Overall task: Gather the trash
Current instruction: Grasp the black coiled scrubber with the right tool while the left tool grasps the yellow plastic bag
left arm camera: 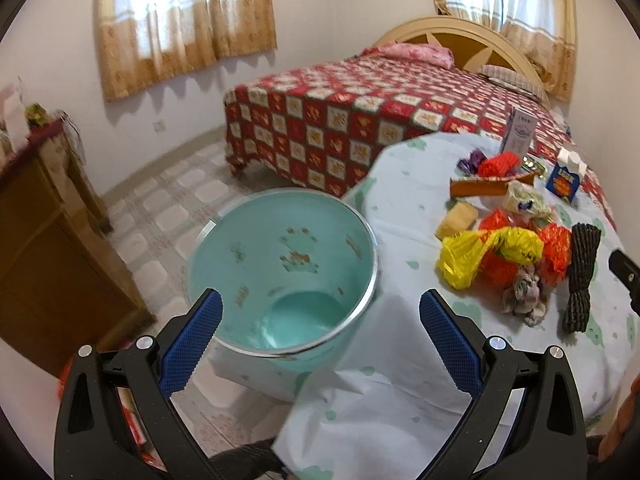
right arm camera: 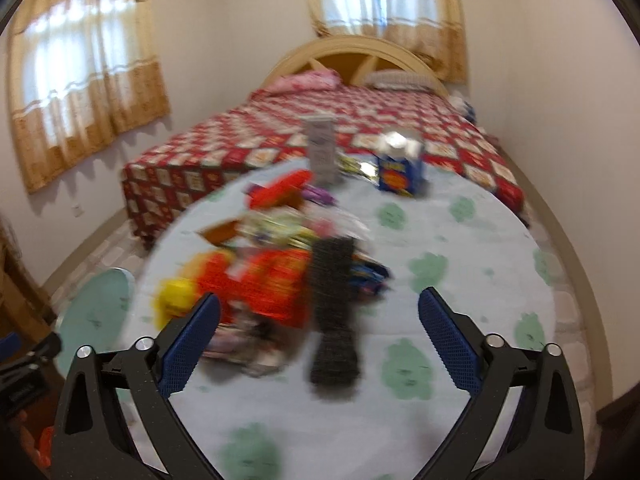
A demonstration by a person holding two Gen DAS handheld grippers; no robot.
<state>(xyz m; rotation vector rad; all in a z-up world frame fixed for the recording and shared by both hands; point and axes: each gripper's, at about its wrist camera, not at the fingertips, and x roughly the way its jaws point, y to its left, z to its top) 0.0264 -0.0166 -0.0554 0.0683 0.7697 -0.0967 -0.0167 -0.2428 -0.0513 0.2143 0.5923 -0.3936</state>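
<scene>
Lying heaped on the counter (right arm camera: 460, 240), the trash (right arm camera: 272, 280) sits ahead of the right gripper (right arm camera: 319, 334), whose fingers gape wide and empty; the left gripper (left arm camera: 320, 334), fingers also spread wide, frames the bin (left arm camera: 280, 272) beside the counter

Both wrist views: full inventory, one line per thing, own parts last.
bin: 1, teal, empty, beside the table's edge
table: 1, white cloth with green motifs
trash pile: yellow and orange bags, wrappers, mid-table
dark bundle: 1, black, right of pile
cartons: 2, grey-white and blue, upright, far side
bed: 1, red check cover
pillows: 2, at headboard
curtains: 2 windows, beige
cabinet: 1, brown, left
left claw: open, over bin
right claw: open, empty, near bundle
</scene>
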